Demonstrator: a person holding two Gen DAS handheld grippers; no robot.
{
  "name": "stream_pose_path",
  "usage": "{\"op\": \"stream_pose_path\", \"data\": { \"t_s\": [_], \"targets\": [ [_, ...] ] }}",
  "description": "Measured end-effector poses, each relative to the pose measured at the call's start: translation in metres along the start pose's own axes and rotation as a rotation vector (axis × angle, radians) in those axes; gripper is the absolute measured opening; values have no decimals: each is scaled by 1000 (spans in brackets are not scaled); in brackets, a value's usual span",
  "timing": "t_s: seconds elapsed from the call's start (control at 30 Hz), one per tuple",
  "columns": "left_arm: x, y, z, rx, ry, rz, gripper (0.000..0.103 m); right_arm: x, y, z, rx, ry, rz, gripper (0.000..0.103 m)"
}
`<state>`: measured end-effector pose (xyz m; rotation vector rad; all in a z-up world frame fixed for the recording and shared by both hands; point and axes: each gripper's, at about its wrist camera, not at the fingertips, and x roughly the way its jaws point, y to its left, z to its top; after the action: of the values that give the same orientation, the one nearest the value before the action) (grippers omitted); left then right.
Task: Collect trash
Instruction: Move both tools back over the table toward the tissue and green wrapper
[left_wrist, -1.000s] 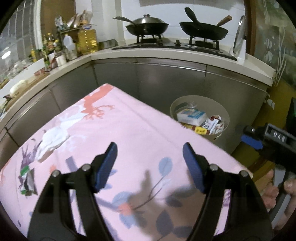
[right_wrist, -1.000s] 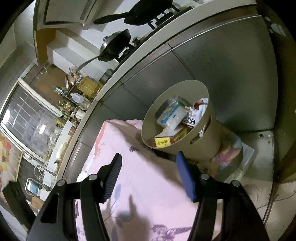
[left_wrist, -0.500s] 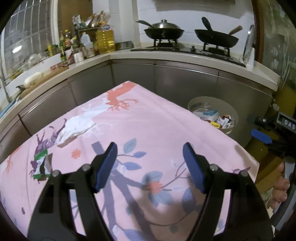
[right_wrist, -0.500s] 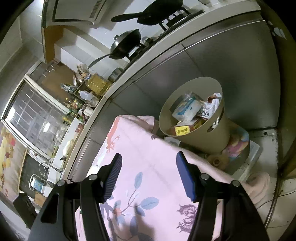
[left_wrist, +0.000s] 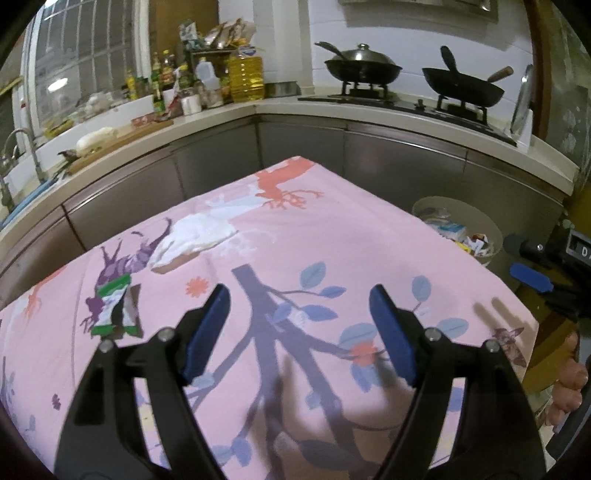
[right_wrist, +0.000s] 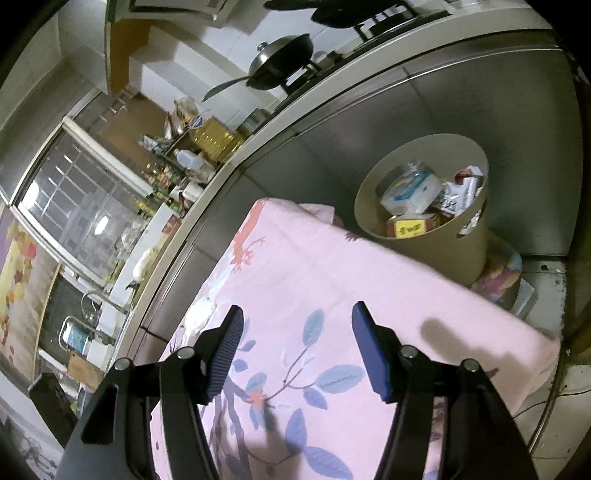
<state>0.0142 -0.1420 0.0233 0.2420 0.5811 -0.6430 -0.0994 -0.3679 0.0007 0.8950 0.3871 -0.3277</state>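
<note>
A crumpled white tissue (left_wrist: 192, 236) and a green, white and brown wrapper (left_wrist: 116, 310) lie on the pink flowered tablecloth (left_wrist: 351, 240), ahead and to the left of my left gripper (left_wrist: 299, 295). Its jaws are opening, with nothing between them. A beige bin (left_wrist: 476, 218) holding boxes and packets stands past the table's right edge. My right gripper (right_wrist: 298, 314) hovers open and empty over the cloth (right_wrist: 314, 266), with the bin (right_wrist: 436, 251) ahead to the right and the tissue (right_wrist: 201, 312) just left of its left finger.
Steel cabinets and a counter wrap around behind the table, with bottles (left_wrist: 243, 77), two woks on a stove (left_wrist: 362, 70) and a sink tap (left_wrist: 14, 147). A blue finger (left_wrist: 530, 277) of the other gripper and a hand (left_wrist: 569, 384) show at the right edge.
Both grippers have drawn back from the bin over the table. In the left view the tissue and wrapper have come nearer the middle; in the right view more cloth shows below the bin.
</note>
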Motion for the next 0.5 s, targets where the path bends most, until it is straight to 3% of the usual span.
{"op": "stream_pose_path", "data": {
  "t_s": [0.5],
  "targets": [
    [-2,54,-20,-84,15,106,75,29,49,-22,-91,92,65,59]
  ]
}}
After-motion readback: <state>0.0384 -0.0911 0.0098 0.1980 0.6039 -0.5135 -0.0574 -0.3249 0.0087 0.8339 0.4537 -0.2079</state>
